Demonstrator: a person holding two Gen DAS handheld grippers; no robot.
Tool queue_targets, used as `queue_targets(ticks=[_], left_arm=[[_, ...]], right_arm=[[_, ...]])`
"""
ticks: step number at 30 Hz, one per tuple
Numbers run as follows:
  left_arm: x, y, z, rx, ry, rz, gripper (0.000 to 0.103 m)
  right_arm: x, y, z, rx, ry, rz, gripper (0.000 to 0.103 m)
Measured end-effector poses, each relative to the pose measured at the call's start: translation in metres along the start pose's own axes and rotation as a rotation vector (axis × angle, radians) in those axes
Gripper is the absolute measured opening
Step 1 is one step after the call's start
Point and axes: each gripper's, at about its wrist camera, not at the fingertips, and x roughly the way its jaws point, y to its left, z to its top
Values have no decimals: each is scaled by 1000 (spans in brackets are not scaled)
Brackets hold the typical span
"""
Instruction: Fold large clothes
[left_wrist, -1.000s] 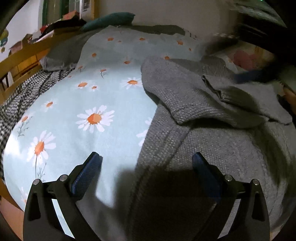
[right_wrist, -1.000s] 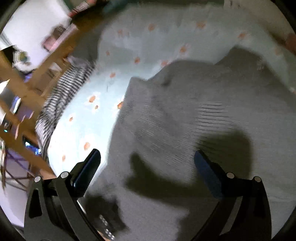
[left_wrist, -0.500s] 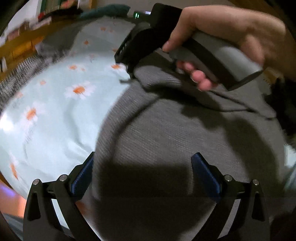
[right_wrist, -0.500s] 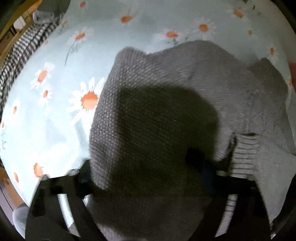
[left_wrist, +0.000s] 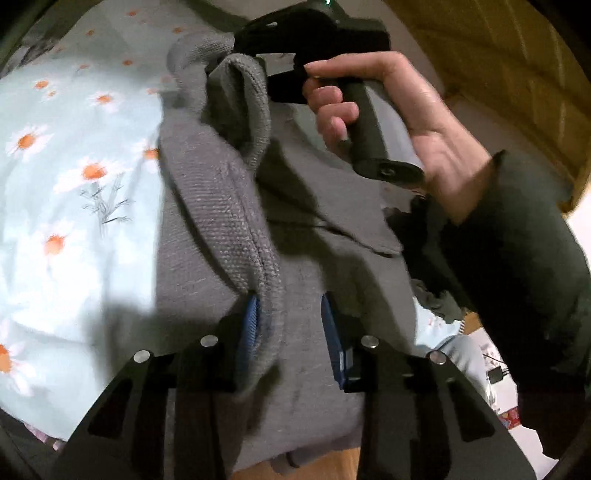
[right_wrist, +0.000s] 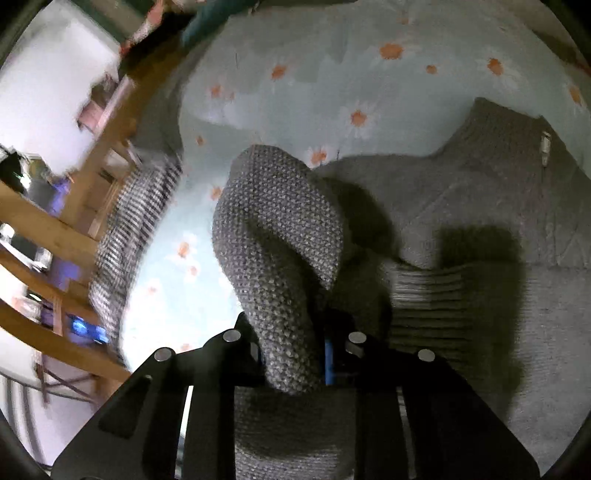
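A grey knit sweater (left_wrist: 221, 206) lies spread on a bed with a pale blue daisy sheet (left_wrist: 55, 147). My left gripper (left_wrist: 290, 325) has its jaws closing, and a raised fold of the sweater's edge is pinched between the blue pads. In the same view my right gripper (left_wrist: 236, 64), held by a hand (left_wrist: 406, 122), grips the far end of that edge and lifts it. In the right wrist view the right gripper (right_wrist: 291, 350) is closing too, with a thick loop of the sweater (right_wrist: 280, 240) clamped between its fingers. The sweater's body (right_wrist: 480, 206) lies flat on the sheet (right_wrist: 332, 74).
A wooden bed frame (right_wrist: 55, 229) and a checked blanket (right_wrist: 122, 240) run along the left. A teal pillow (right_wrist: 210, 14) lies at the head of the bed. The person's dark sleeve (left_wrist: 517, 277) fills the right, with a wooden panel (left_wrist: 498, 74) behind it.
Both grippers stood wide open above the flat sweater and have now closed on its left edge. That edge has come up off the bed, stretched between them.
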Motion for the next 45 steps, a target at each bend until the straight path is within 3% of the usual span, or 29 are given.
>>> queue_targets(ticks=[5,10,11,13,15,17,19,20,22,24,27,28,30,32,35,39,45], left_arm=[[21,-39,-3,52,33,-103,30],[57,-64,-15,40,80,-95,30],[54,-68,-16,47,66,-80,30],[39,-76,-16,94,17,-25,41],[17,-80,-11,137,-63,66,80],[-6,-74,-4,153,-171,177,84],[-12,-62,2,150,-177,251,86],[-7,-55,4,144,-154,274,89],[18,-32,5,116,-33,310,89],[32,-12,3,83,-5,331,89],[54,9,-4,-2,54,273,89],[51,7,-5,13,26,274,89],[48,-5,-4,34,25,192,89],[45,-16,-8,75,6,206,89],[61,-18,-17,74,93,166,90],[72,-35,-18,144,118,114,90],[96,-83,-28,191,180,-33,90]], right_arm=[[-40,-46,3,85,-53,139,21],[-70,-97,-17,131,-62,169,21],[-74,-105,-22,132,-72,167,21],[-80,-124,-27,169,-102,202,21],[-92,-146,-34,208,-142,271,21],[-102,-167,-40,238,-165,295,21],[-109,-182,-47,259,-181,324,21],[-112,-188,-49,268,-188,335,21],[-122,-205,-56,297,-222,373,21],[-128,-221,-64,330,-248,385,21],[-129,-247,-80,389,-265,391,21],[-132,-259,-86,410,-275,407,21],[-138,-274,-97,440,-311,433,21],[-146,-287,-104,458,-349,446,21],[-155,-305,-107,497,-391,495,21],[-187,-310,-108,458,-499,579,21],[-228,-331,-107,490,-593,578,21]])
